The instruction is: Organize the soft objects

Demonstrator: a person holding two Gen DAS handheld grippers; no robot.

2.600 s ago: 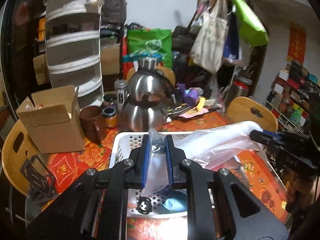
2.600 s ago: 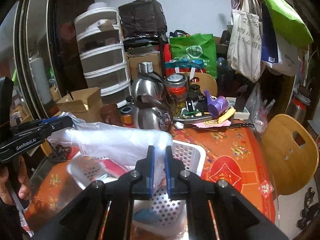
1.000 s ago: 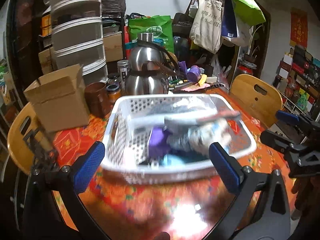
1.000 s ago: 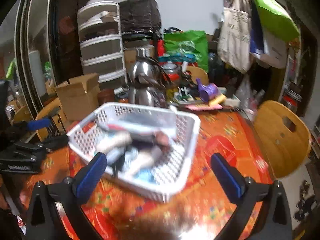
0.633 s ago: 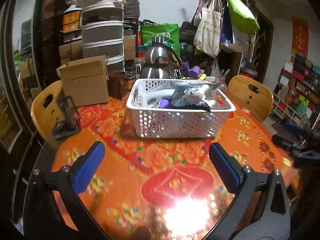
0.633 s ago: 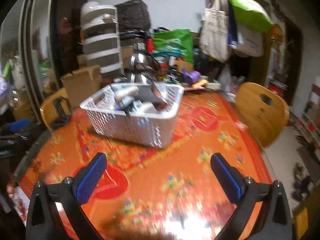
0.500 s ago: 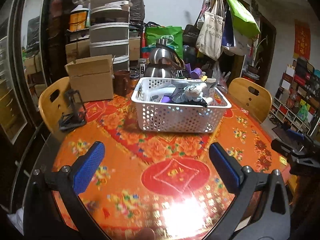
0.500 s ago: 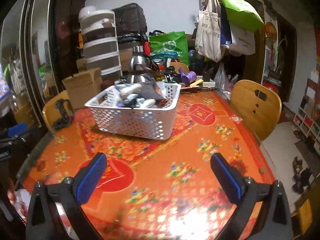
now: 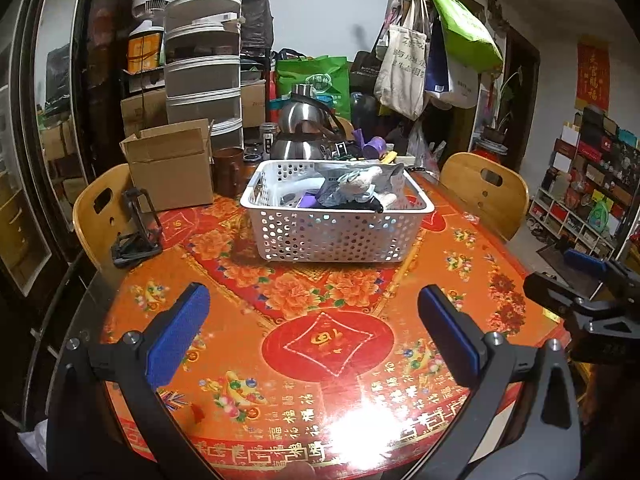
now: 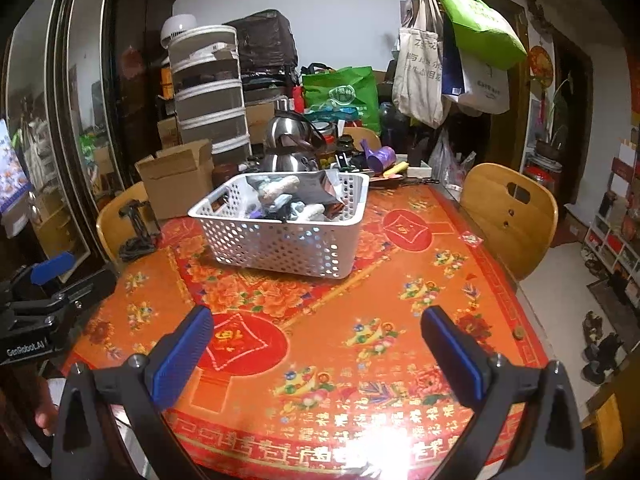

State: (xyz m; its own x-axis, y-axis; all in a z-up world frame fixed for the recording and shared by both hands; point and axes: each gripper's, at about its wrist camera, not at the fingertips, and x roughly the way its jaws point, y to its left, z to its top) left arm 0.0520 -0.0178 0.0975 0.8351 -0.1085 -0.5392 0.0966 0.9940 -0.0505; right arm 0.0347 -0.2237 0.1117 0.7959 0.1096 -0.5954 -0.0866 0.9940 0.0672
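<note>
Hovering over the near edge of the table (image 9: pixel 320 344), the left hand-held gripper (image 9: pixel 314 332) has its jaws spread wide and grips nothing; its blue pads (image 9: pixel 178 334) frame bare orange cloth. Straight ahead of it, well apart, sits the white basket (image 9: pixel 336 236), piled with soft things (image 9: pixel 356 192): a grey plush piece, something purple, crumpled plastic. Beyond the basket and to its left stands a box (image 9: pixel 172 168) with flaps up, and behind the basket a steel kettle (image 9: pixel 300 136). A small black stand (image 9: pixel 134 232) rests ahead and far left of this hand-held gripper, by a wooden chair (image 9: pixel 100 216).

The right hand-held gripper (image 10: pixel 316 344) is likewise wide open and empty, low over the table (image 10: pixel 340 320). From it the basket (image 10: pixel 280 240) lies ahead and slightly left, well apart, the soft things (image 10: pixel 288 200) heaped above its rim. A second chair (image 10: pixel 508 216) stands ahead on its right. Each camera catches the other tool at the frame edge: the right one (image 9: pixel 580 292) off to the left gripper's right, the left one (image 10: pixel 52 284) off to the right gripper's left, a hand (image 10: pixel 44 412) below it.
</note>
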